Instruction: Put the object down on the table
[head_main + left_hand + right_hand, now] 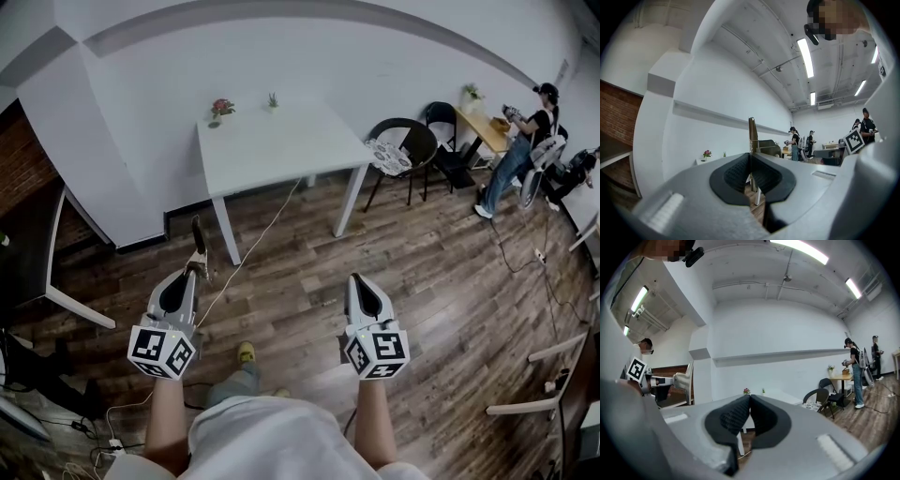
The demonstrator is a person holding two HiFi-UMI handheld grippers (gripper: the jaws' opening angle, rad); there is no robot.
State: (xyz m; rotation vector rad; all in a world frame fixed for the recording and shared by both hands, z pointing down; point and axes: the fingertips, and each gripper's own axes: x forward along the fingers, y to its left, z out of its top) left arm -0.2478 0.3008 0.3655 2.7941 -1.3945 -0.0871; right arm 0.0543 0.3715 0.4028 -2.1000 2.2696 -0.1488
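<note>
My left gripper (194, 270) is shut on a thin, flat brownish object (198, 242) that sticks out past its tips. In the left gripper view the object (753, 135) rises as a narrow strip from between the closed pads of the left gripper (750, 155). My right gripper (354, 279) is shut with nothing in it; in its own view the pads of the right gripper (749, 398) meet. Both grippers hang over the wooden floor, well short of the white table (281, 150), which stands ahead by the wall.
A small pot of flowers (221, 108) and a tiny plant (273, 99) stand at the table's far edge. A cable (255, 246) runs across the floor under it. Black chairs (405, 148) and a person (521, 141) are at the right. White chair legs (66, 286) are at the left.
</note>
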